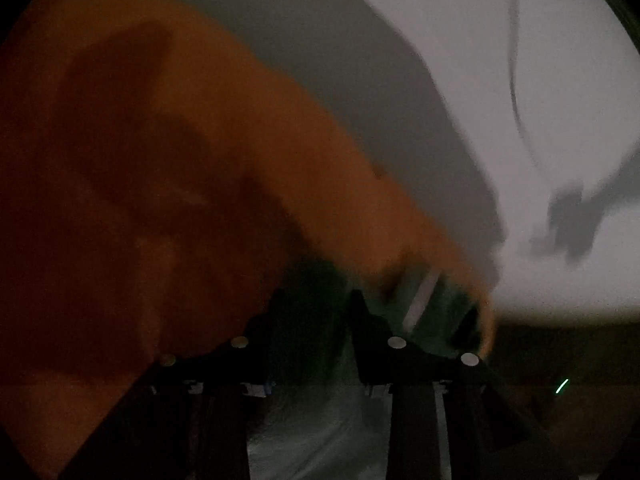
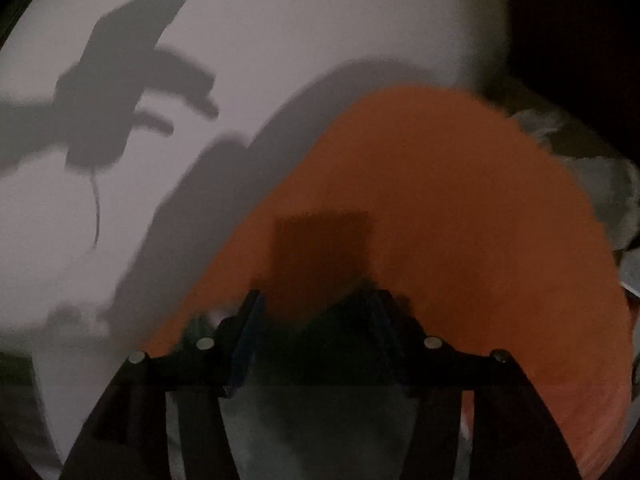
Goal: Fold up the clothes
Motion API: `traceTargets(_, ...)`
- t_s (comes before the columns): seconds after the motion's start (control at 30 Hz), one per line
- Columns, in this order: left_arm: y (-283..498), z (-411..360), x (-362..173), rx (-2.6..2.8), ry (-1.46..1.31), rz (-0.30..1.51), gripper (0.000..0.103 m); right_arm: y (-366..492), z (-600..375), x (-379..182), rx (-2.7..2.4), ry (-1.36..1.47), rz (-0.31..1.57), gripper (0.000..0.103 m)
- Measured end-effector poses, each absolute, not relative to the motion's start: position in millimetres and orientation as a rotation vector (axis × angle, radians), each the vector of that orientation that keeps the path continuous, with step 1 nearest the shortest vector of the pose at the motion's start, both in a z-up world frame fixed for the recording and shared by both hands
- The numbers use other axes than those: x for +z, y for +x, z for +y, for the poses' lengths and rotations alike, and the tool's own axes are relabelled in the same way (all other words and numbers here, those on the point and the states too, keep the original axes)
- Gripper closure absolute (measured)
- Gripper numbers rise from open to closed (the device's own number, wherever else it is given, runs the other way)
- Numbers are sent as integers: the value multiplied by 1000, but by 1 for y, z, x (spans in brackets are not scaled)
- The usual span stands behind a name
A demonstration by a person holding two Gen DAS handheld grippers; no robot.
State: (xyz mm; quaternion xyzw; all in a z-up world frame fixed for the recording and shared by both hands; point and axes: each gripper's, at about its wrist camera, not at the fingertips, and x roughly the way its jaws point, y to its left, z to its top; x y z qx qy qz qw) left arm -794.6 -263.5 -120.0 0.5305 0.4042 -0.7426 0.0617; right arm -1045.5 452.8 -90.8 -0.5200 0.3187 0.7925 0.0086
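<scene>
An orange garment (image 1: 192,168) hangs in front of my left gripper (image 1: 318,300) and fills the left of that view, blurred. Its dark green inner edge (image 1: 316,320) lies between the left fingers, which look closed on it. In the right wrist view the same orange garment (image 2: 440,220) spreads ahead of my right gripper (image 2: 316,300). A dark green fold of it (image 2: 320,328) sits between the right fingers, which appear to grip it. Both views are dim.
A white tabletop (image 1: 520,100) lies beyond the garment; it also shows in the right wrist view (image 2: 260,20), with a gripper-shaped shadow (image 2: 120,72) on it. A pile of pale clothes (image 2: 592,172) lies at the right.
</scene>
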Motion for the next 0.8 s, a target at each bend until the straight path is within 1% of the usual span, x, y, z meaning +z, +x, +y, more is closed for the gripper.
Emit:
traceTargets(0.07, -775, -283, -98, -2265, 1580, 1123, 63, -1031, 451, -71, 2549, -1571, 963, 48)
traceTargets(0.1, -759, -285, -90, -2311, 1592, 1012, 61, -1016, 443, -63, 2622, -1590, 930, 48)
traceTargets(0.2, -702, -250, -79, -2476, 1676, 811, 58, -950, 411, -50, 2792, -1649, 706, 48)
traceTargets(0.3, -633, -201, -91, -2556, 1785, 741, 57, -866, 372, -58, 2891, -1706, 515, 48)
traceTargets(0.37, -593, -169, -105, -2585, 1839, 720, 57, -828, 349, -68, 2923, -1702, 411, 48)
traceTargets(0.4, -576, -148, -102, -2606, 1848, 707, 57, -809, 337, -73, 2938, -1699, 358, 48)
traceTargets(0.5, -549, -102, -121, -2667, 1875, 665, 57, -777, 301, -94, 3003, -1714, 231, 48)
traceTargets(0.53, -546, -90, -125, -2690, 1865, 602, 57, -772, 287, -102, 3037, -1741, 210, 51)
traceTargets(0.57, -544, -79, -130, -2710, 1848, 530, 57, -769, 274, -110, 3071, -1767, 173, 70)
traceTargets(0.6, -547, -72, -141, -2701, 1834, 445, 57, -768, 259, -121, 3094, -1784, 83, 76)
traceTargets(0.63, -549, -69, -151, -2683, 1823, 387, 57, -772, 241, -133, 3087, -1789, -27, 80)
traceTargets(0.67, -551, -70, -162, -2665, 1824, 369, 57, -777, 235, -143, 3054, -1816, -87, 83)
traceTargets(0.7, -553, -74, -174, -2646, 1835, 376, 57, -782, 235, -159, 2995, -1867, -123, 88)
traceTargets(0.73, -552, -76, -177, -2638, 1839, 378, 57, -787, 236, -173, 2950, -1911, -129, 88)
traceTargets(0.8, -549, -81, -174, -2626, 1860, 366, 57, -798, 244, -186, 2916, -1973, -29, 90)
